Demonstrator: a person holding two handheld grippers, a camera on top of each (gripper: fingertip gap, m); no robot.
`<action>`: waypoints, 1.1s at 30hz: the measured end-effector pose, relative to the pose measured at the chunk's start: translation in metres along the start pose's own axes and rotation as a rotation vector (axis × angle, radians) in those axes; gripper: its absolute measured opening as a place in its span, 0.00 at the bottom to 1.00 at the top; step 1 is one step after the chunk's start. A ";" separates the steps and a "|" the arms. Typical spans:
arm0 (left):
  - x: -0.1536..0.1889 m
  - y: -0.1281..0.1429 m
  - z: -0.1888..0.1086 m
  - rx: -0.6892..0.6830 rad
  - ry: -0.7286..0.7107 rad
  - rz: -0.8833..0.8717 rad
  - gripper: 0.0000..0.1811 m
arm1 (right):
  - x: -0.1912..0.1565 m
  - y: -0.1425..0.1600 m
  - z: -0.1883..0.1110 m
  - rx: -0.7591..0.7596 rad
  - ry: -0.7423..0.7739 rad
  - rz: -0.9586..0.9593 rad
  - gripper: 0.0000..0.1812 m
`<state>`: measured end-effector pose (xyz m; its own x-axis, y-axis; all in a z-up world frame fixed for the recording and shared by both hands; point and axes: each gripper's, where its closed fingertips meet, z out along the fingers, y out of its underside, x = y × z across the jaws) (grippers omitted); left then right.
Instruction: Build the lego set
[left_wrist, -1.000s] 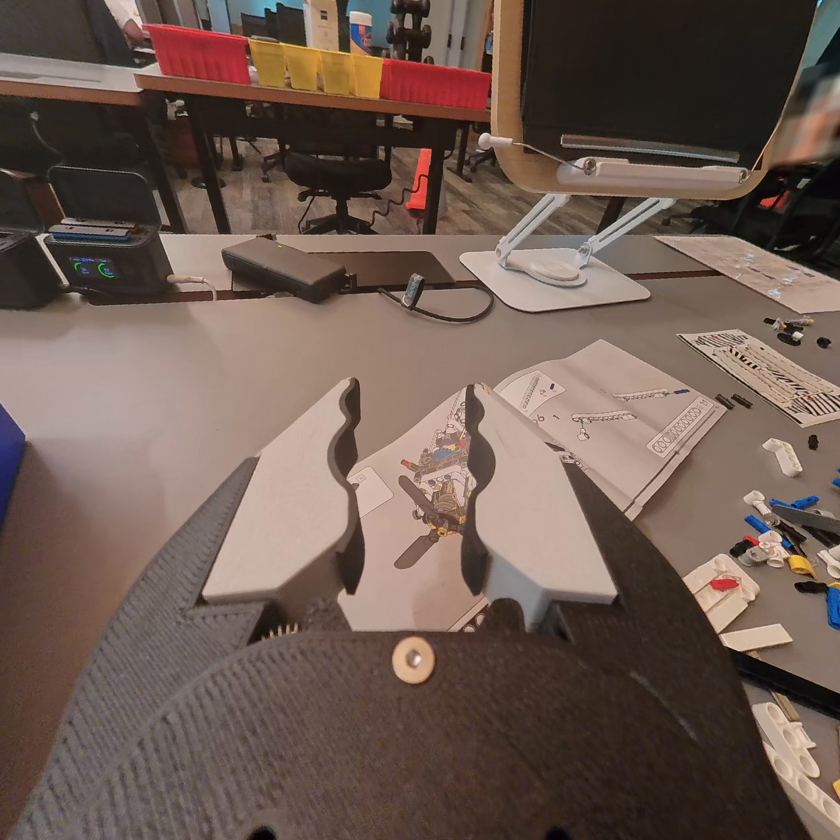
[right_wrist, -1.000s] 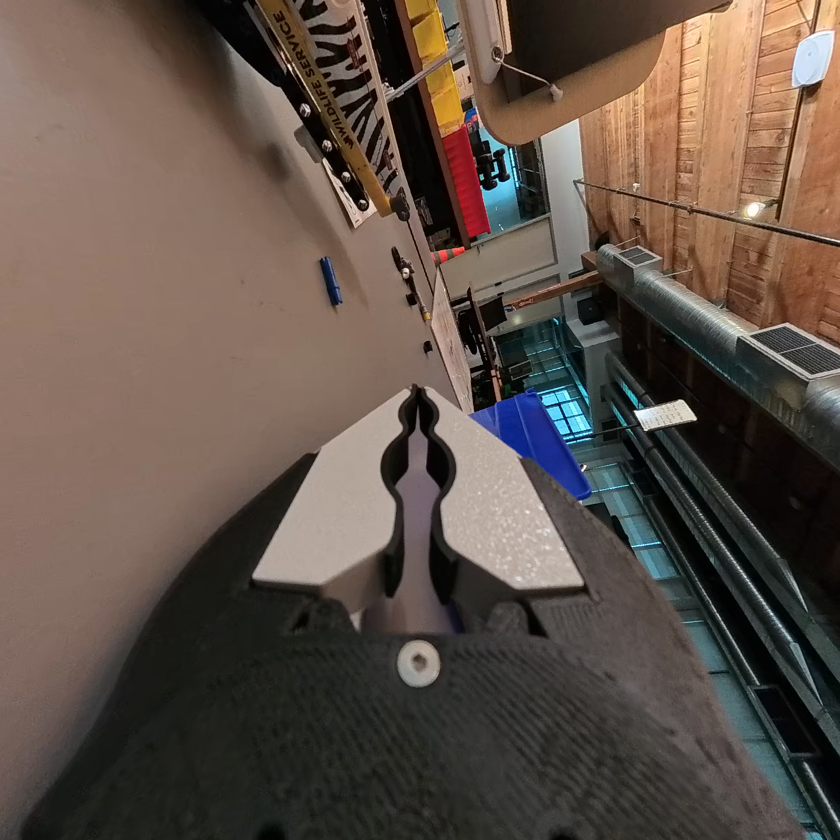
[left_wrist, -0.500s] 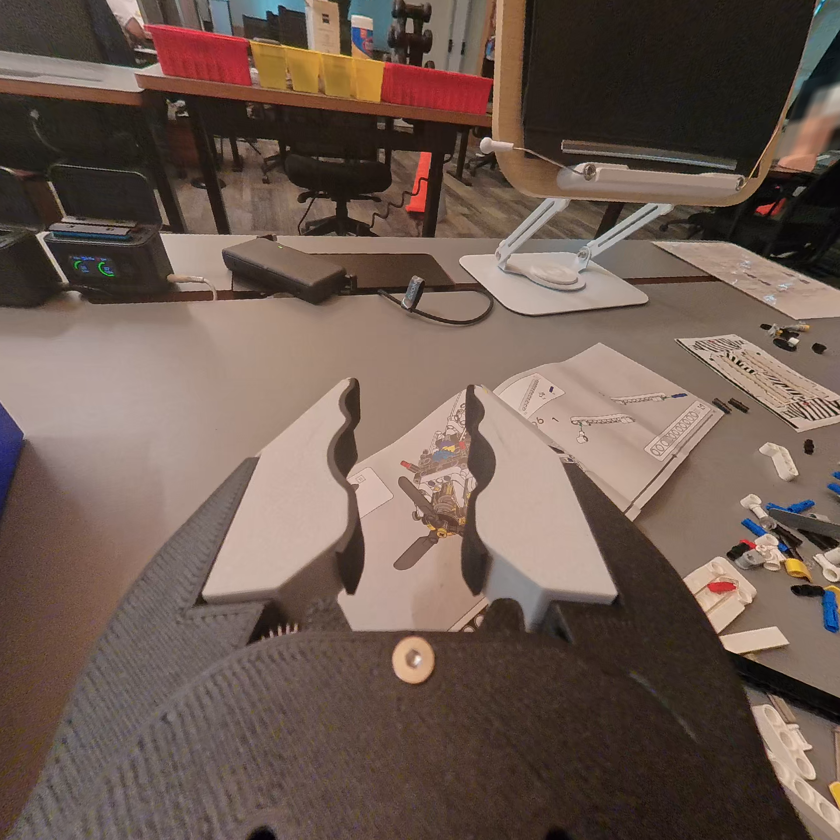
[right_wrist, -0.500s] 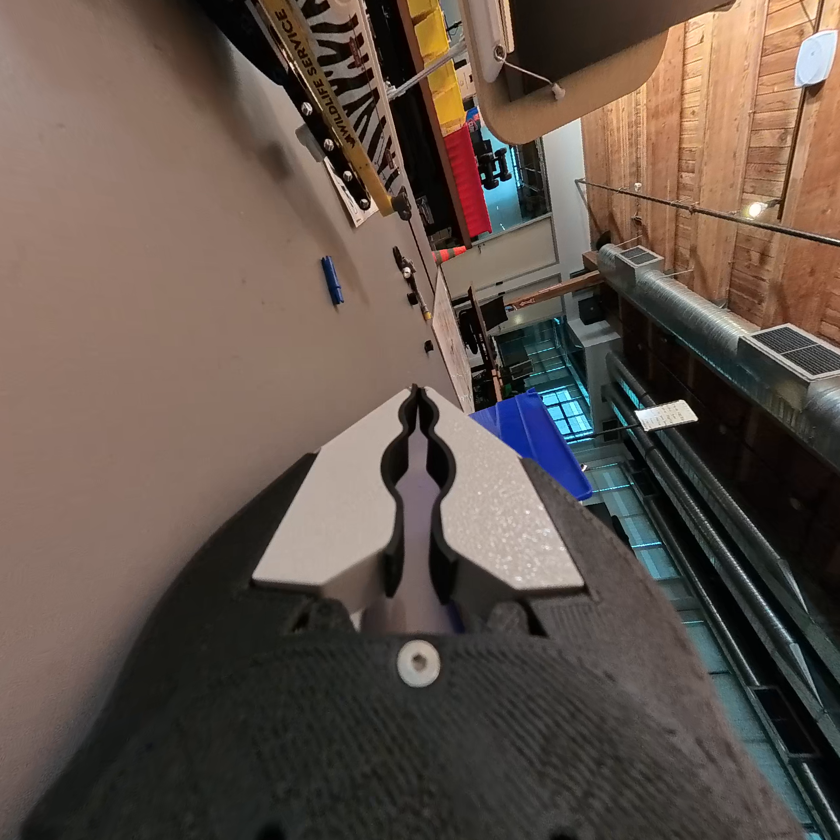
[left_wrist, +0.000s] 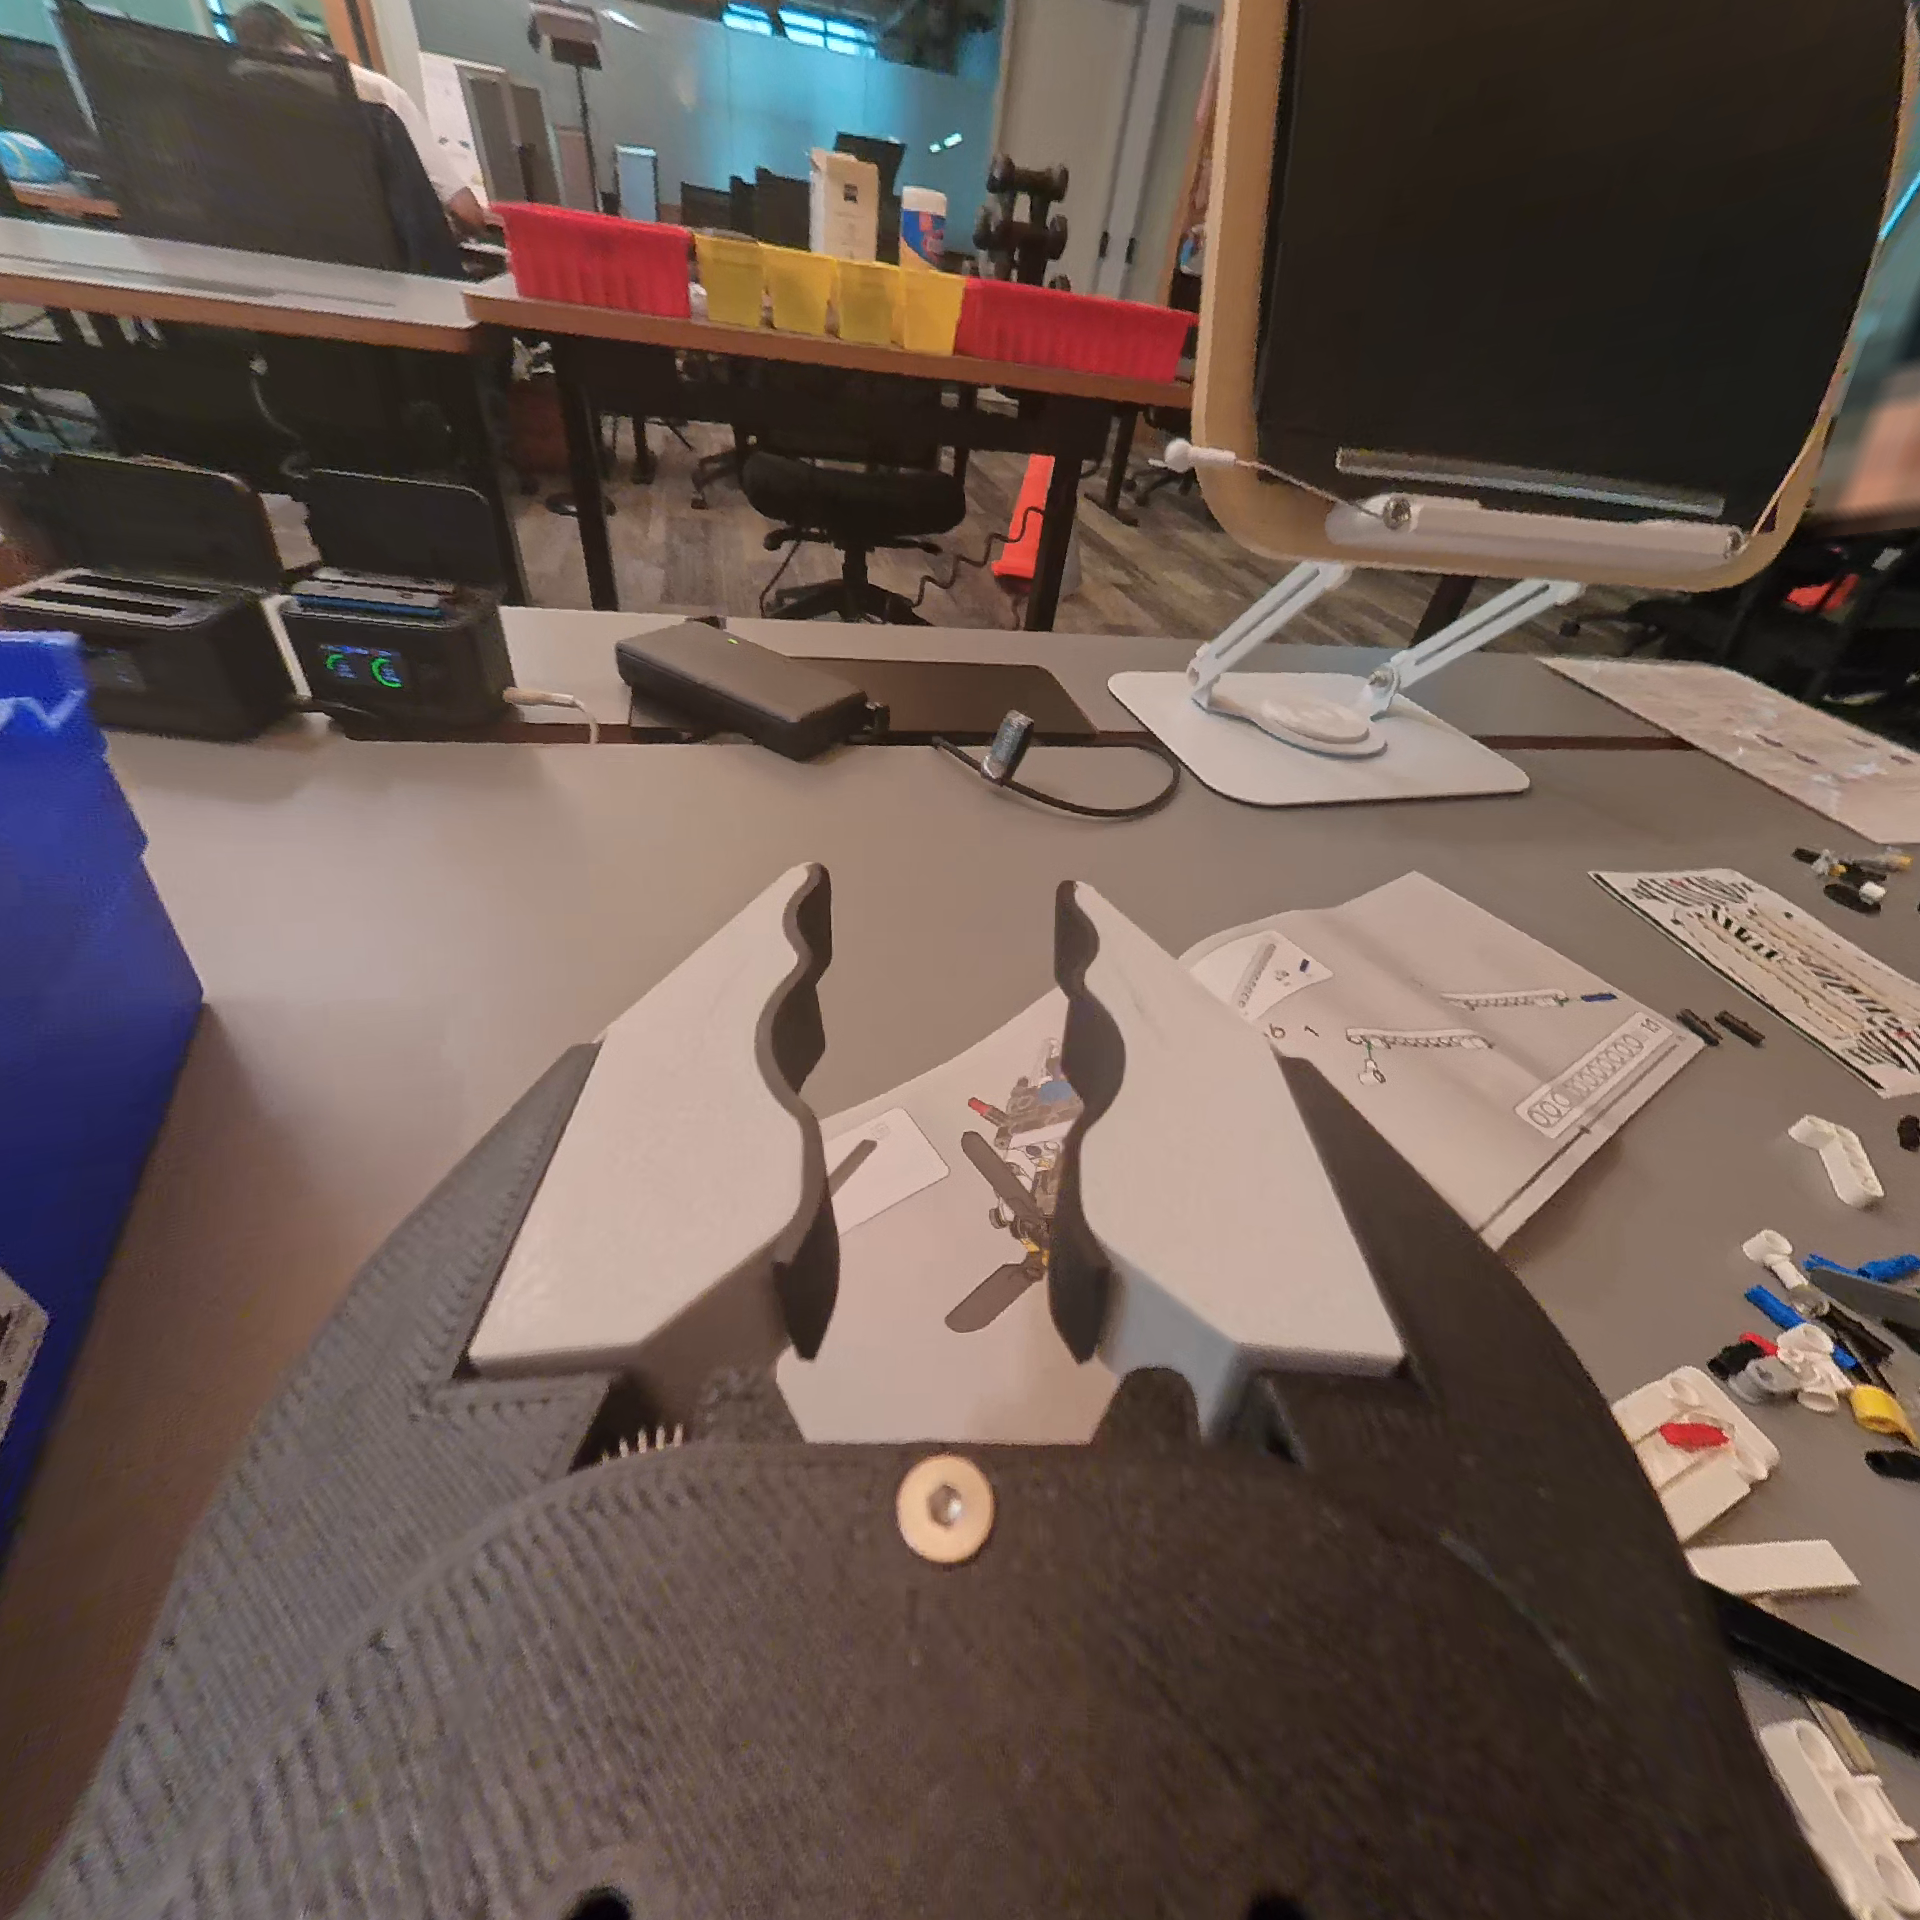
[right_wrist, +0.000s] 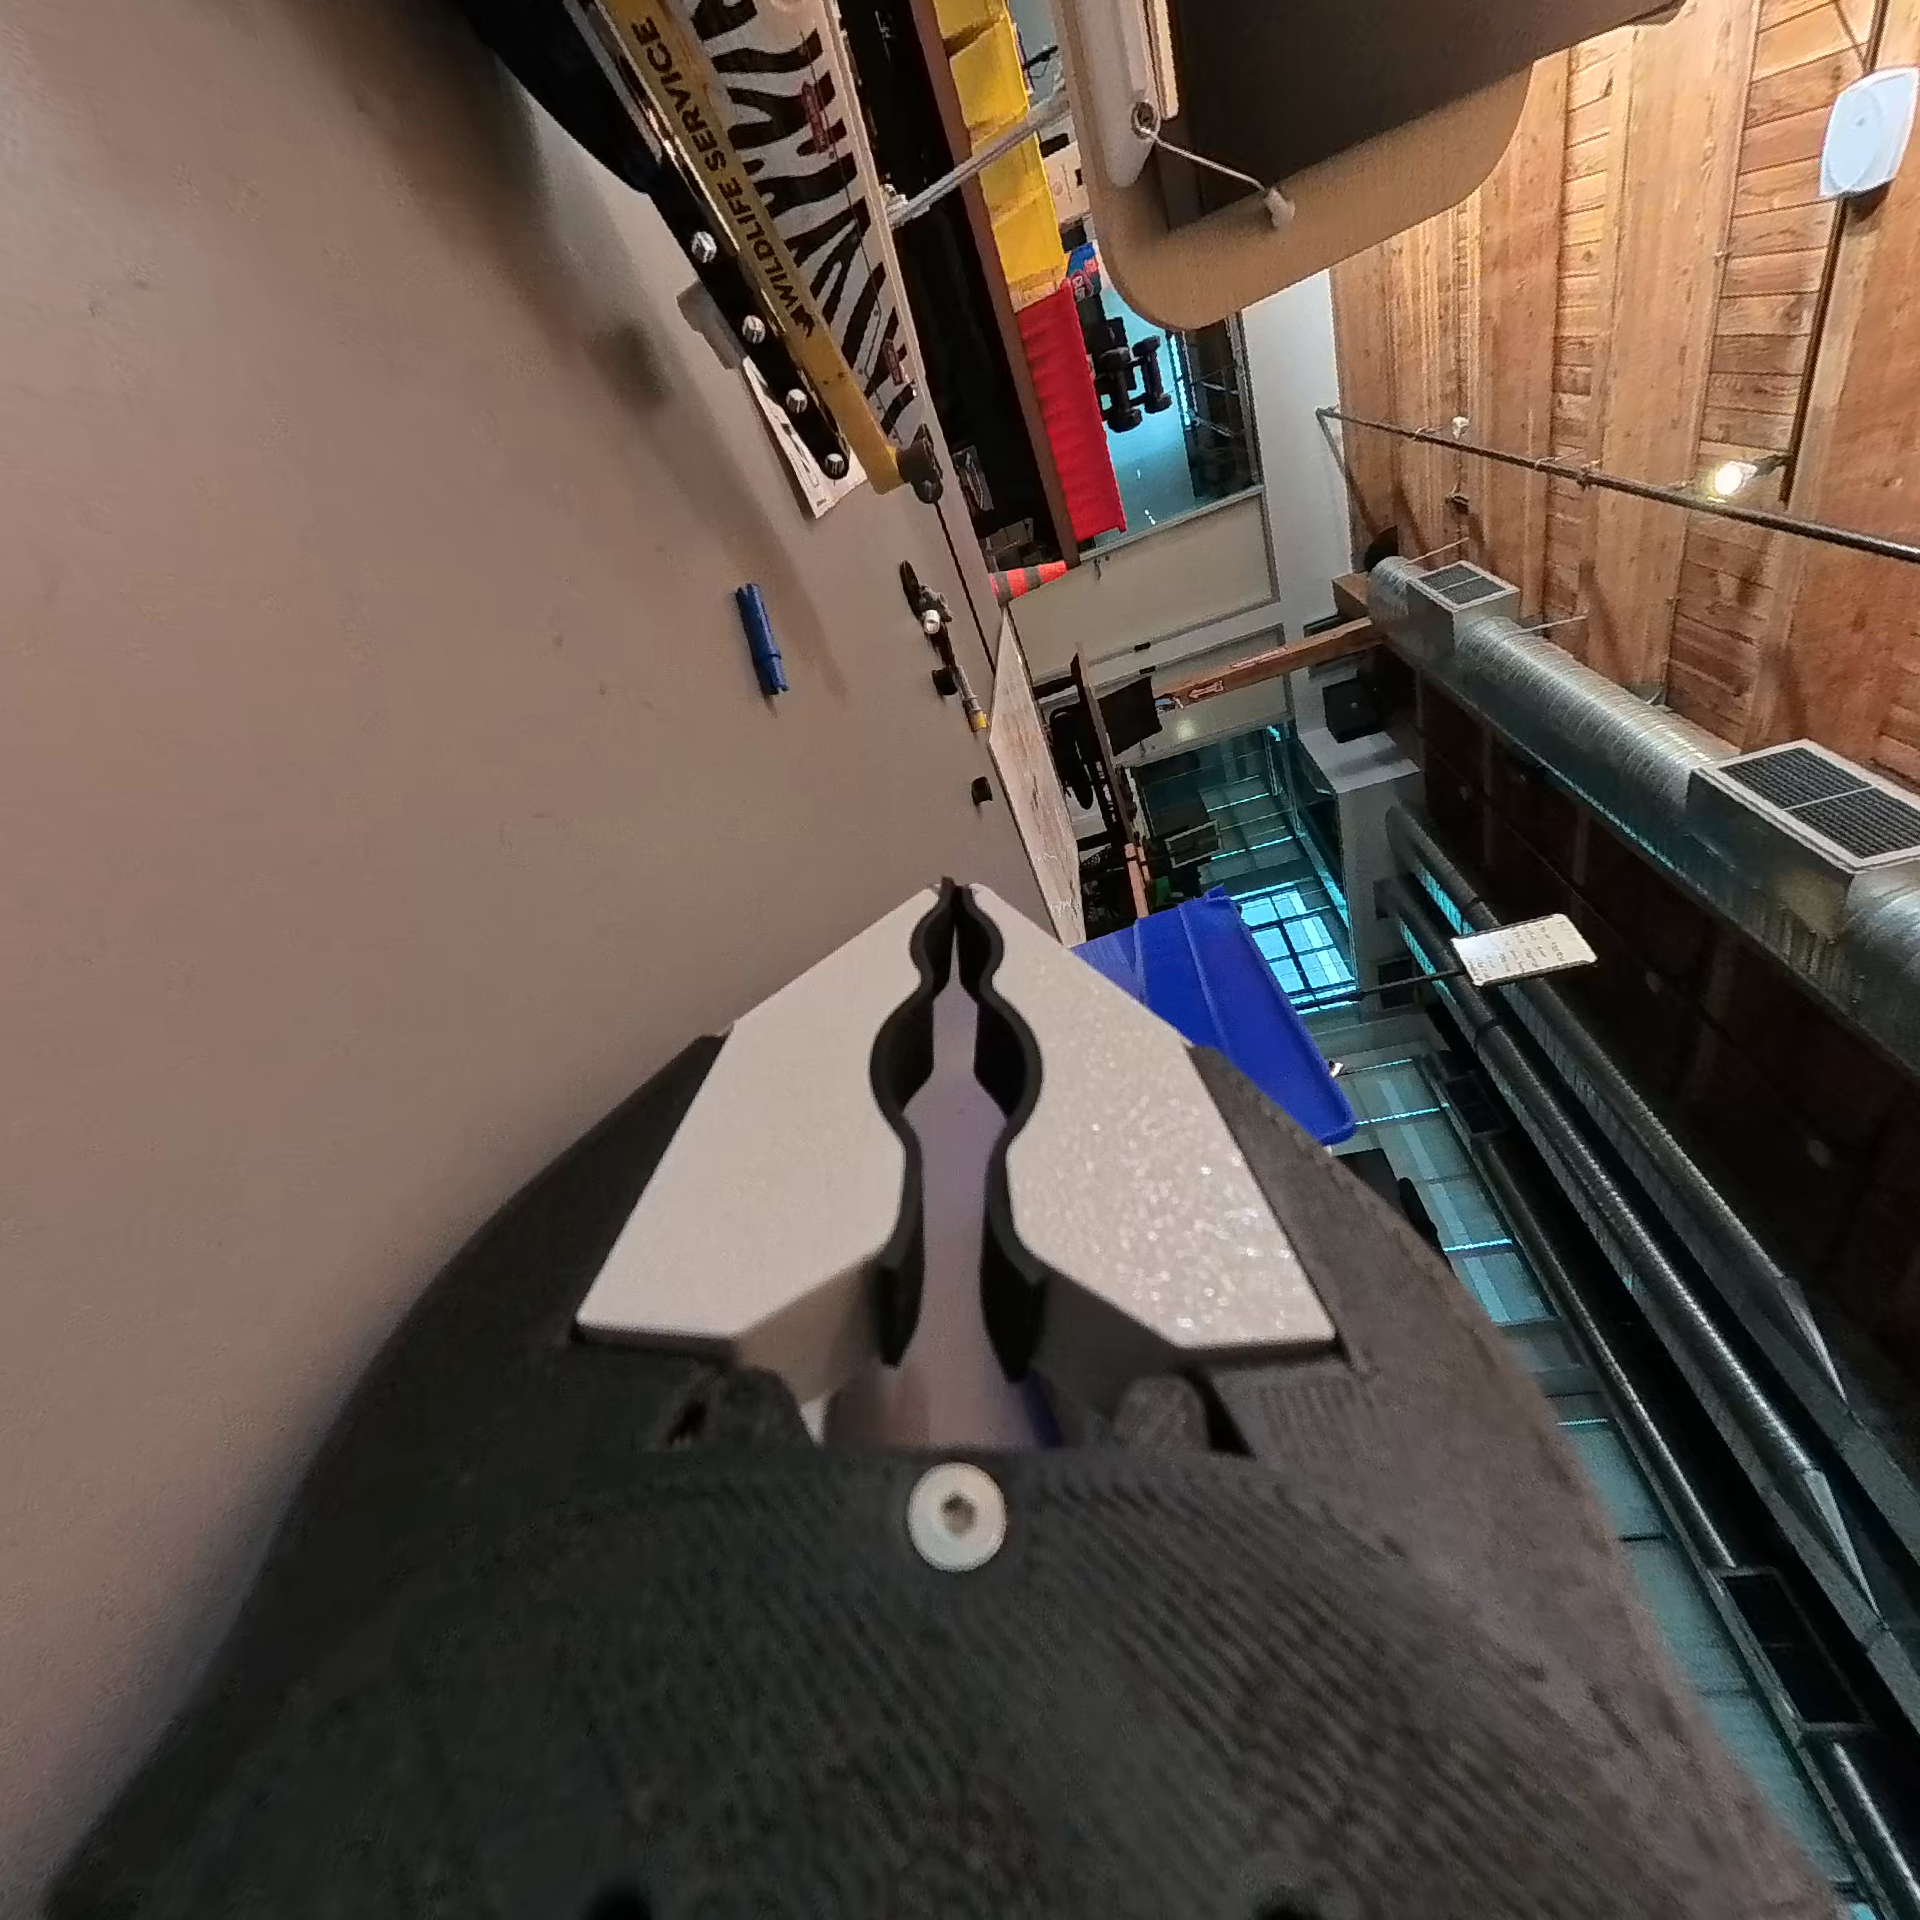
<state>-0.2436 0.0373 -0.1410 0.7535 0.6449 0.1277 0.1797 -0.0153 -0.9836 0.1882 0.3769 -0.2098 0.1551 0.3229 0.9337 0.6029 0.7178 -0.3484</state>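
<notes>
My left gripper is open and empty, held above the grey table over the open instruction booklet. Loose lego pieces in white, blue, red, yellow and black lie at the right, with a white angled piece and a zebra-striped sticker sheet beyond. My right gripper is shut with nothing between its fingers; its view is rolled on its side, close to the table. It shows a blue pin, a yellow and black beam assembly and small black pieces.
A blue bin stands at the left; another blue bin shows beyond the right gripper. A tablet on a white stand, a black power brick with cable and chargers sit at the table's far edge. The gap from one gripper's tips to the other's is roughly 55 centimetres.
My left gripper has risen and pulled back to the left, so the blue bin now shows at the left edge. The right gripper has not visibly moved.
</notes>
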 end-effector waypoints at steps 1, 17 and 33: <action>-0.002 -0.002 -0.001 0.011 -0.011 -0.006 0.21 | 0.000 0.000 0.000 0.000 0.000 0.000 0.00; -0.010 -0.018 -0.014 0.098 -0.035 -0.058 0.00 | 0.000 0.000 0.000 -0.003 -0.002 -0.001 0.00; -0.003 -0.018 -0.012 0.098 -0.005 -0.026 0.00 | 0.000 0.000 0.000 -0.003 -0.003 -0.002 0.00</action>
<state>-0.2417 0.0264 -0.1226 0.7460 0.6481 0.1534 0.1368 0.0763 -0.9877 0.1882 0.3771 -0.2104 0.1515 0.3233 0.9341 0.6059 0.7163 -0.3461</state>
